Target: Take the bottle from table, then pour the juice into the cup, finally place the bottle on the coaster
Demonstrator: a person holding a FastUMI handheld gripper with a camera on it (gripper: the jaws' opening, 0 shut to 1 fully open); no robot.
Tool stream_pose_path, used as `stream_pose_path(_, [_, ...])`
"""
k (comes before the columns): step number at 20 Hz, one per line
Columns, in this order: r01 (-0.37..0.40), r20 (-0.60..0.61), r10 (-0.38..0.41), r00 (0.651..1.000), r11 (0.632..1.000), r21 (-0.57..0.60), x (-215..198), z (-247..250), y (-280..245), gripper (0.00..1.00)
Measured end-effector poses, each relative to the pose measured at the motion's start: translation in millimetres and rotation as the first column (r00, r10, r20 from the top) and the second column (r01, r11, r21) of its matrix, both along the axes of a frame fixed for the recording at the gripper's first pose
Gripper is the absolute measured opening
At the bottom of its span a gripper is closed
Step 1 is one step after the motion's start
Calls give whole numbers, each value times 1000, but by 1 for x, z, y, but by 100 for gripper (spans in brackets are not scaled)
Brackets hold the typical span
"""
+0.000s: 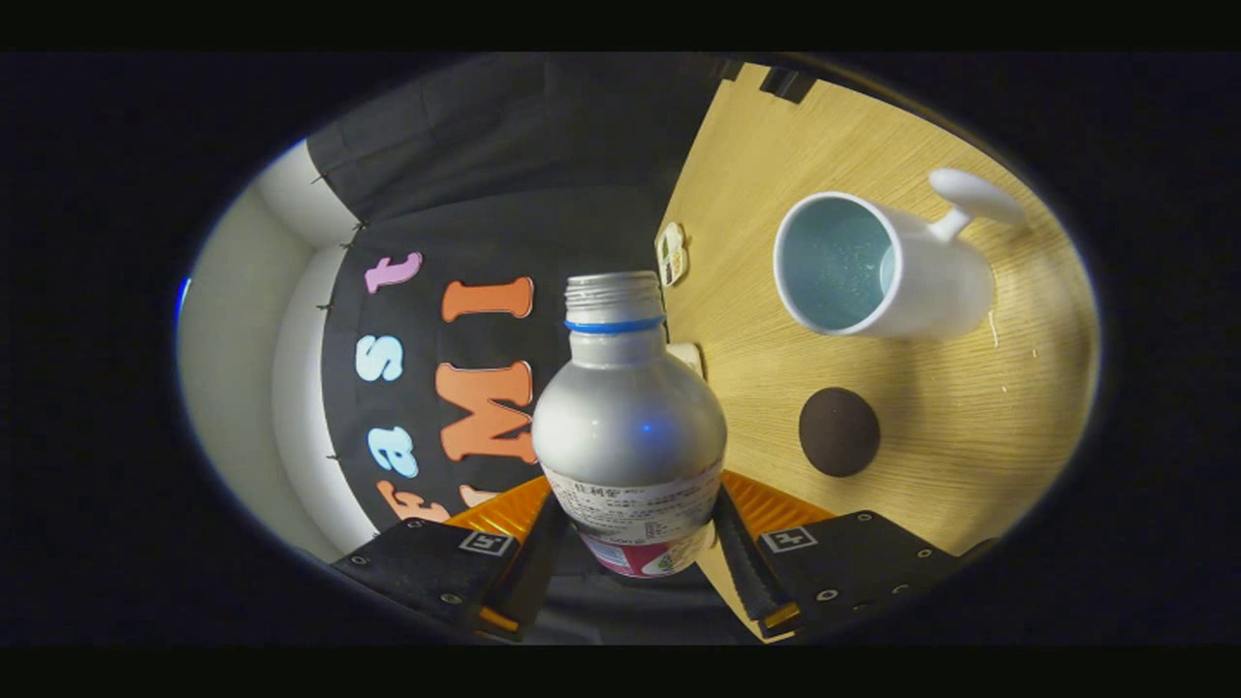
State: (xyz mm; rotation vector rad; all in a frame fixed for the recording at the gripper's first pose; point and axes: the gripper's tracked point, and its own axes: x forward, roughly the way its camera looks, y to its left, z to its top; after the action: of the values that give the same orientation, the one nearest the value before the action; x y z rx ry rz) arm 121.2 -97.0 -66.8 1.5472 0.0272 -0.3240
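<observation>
A silver bottle (628,427) with a blue neck ring and an open threaded mouth sits between my fingers, and my gripper (632,543) is shut on its labelled lower body. The whole view is rolled, so the wooden table (970,427) stands to the right of the bottle. On it a white cup (877,267) with a pale blue inside and a handle lies beyond the bottle's mouth, off to the right. A round dark coaster (839,431) sits on the table nearer to my fingers than the cup, right of the bottle's body.
The booth's black cloth wall fills the space behind and left of the bottle. A small card with coloured squares (671,254) lies near the table's edge, and a pale small object (688,357) peeks out just behind the bottle's shoulder.
</observation>
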Motion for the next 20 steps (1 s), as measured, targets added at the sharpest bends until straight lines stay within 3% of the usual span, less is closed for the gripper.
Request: stream_pose_path(20, [72, 0, -75, 997, 964, 255, -2, 9, -11, 77])
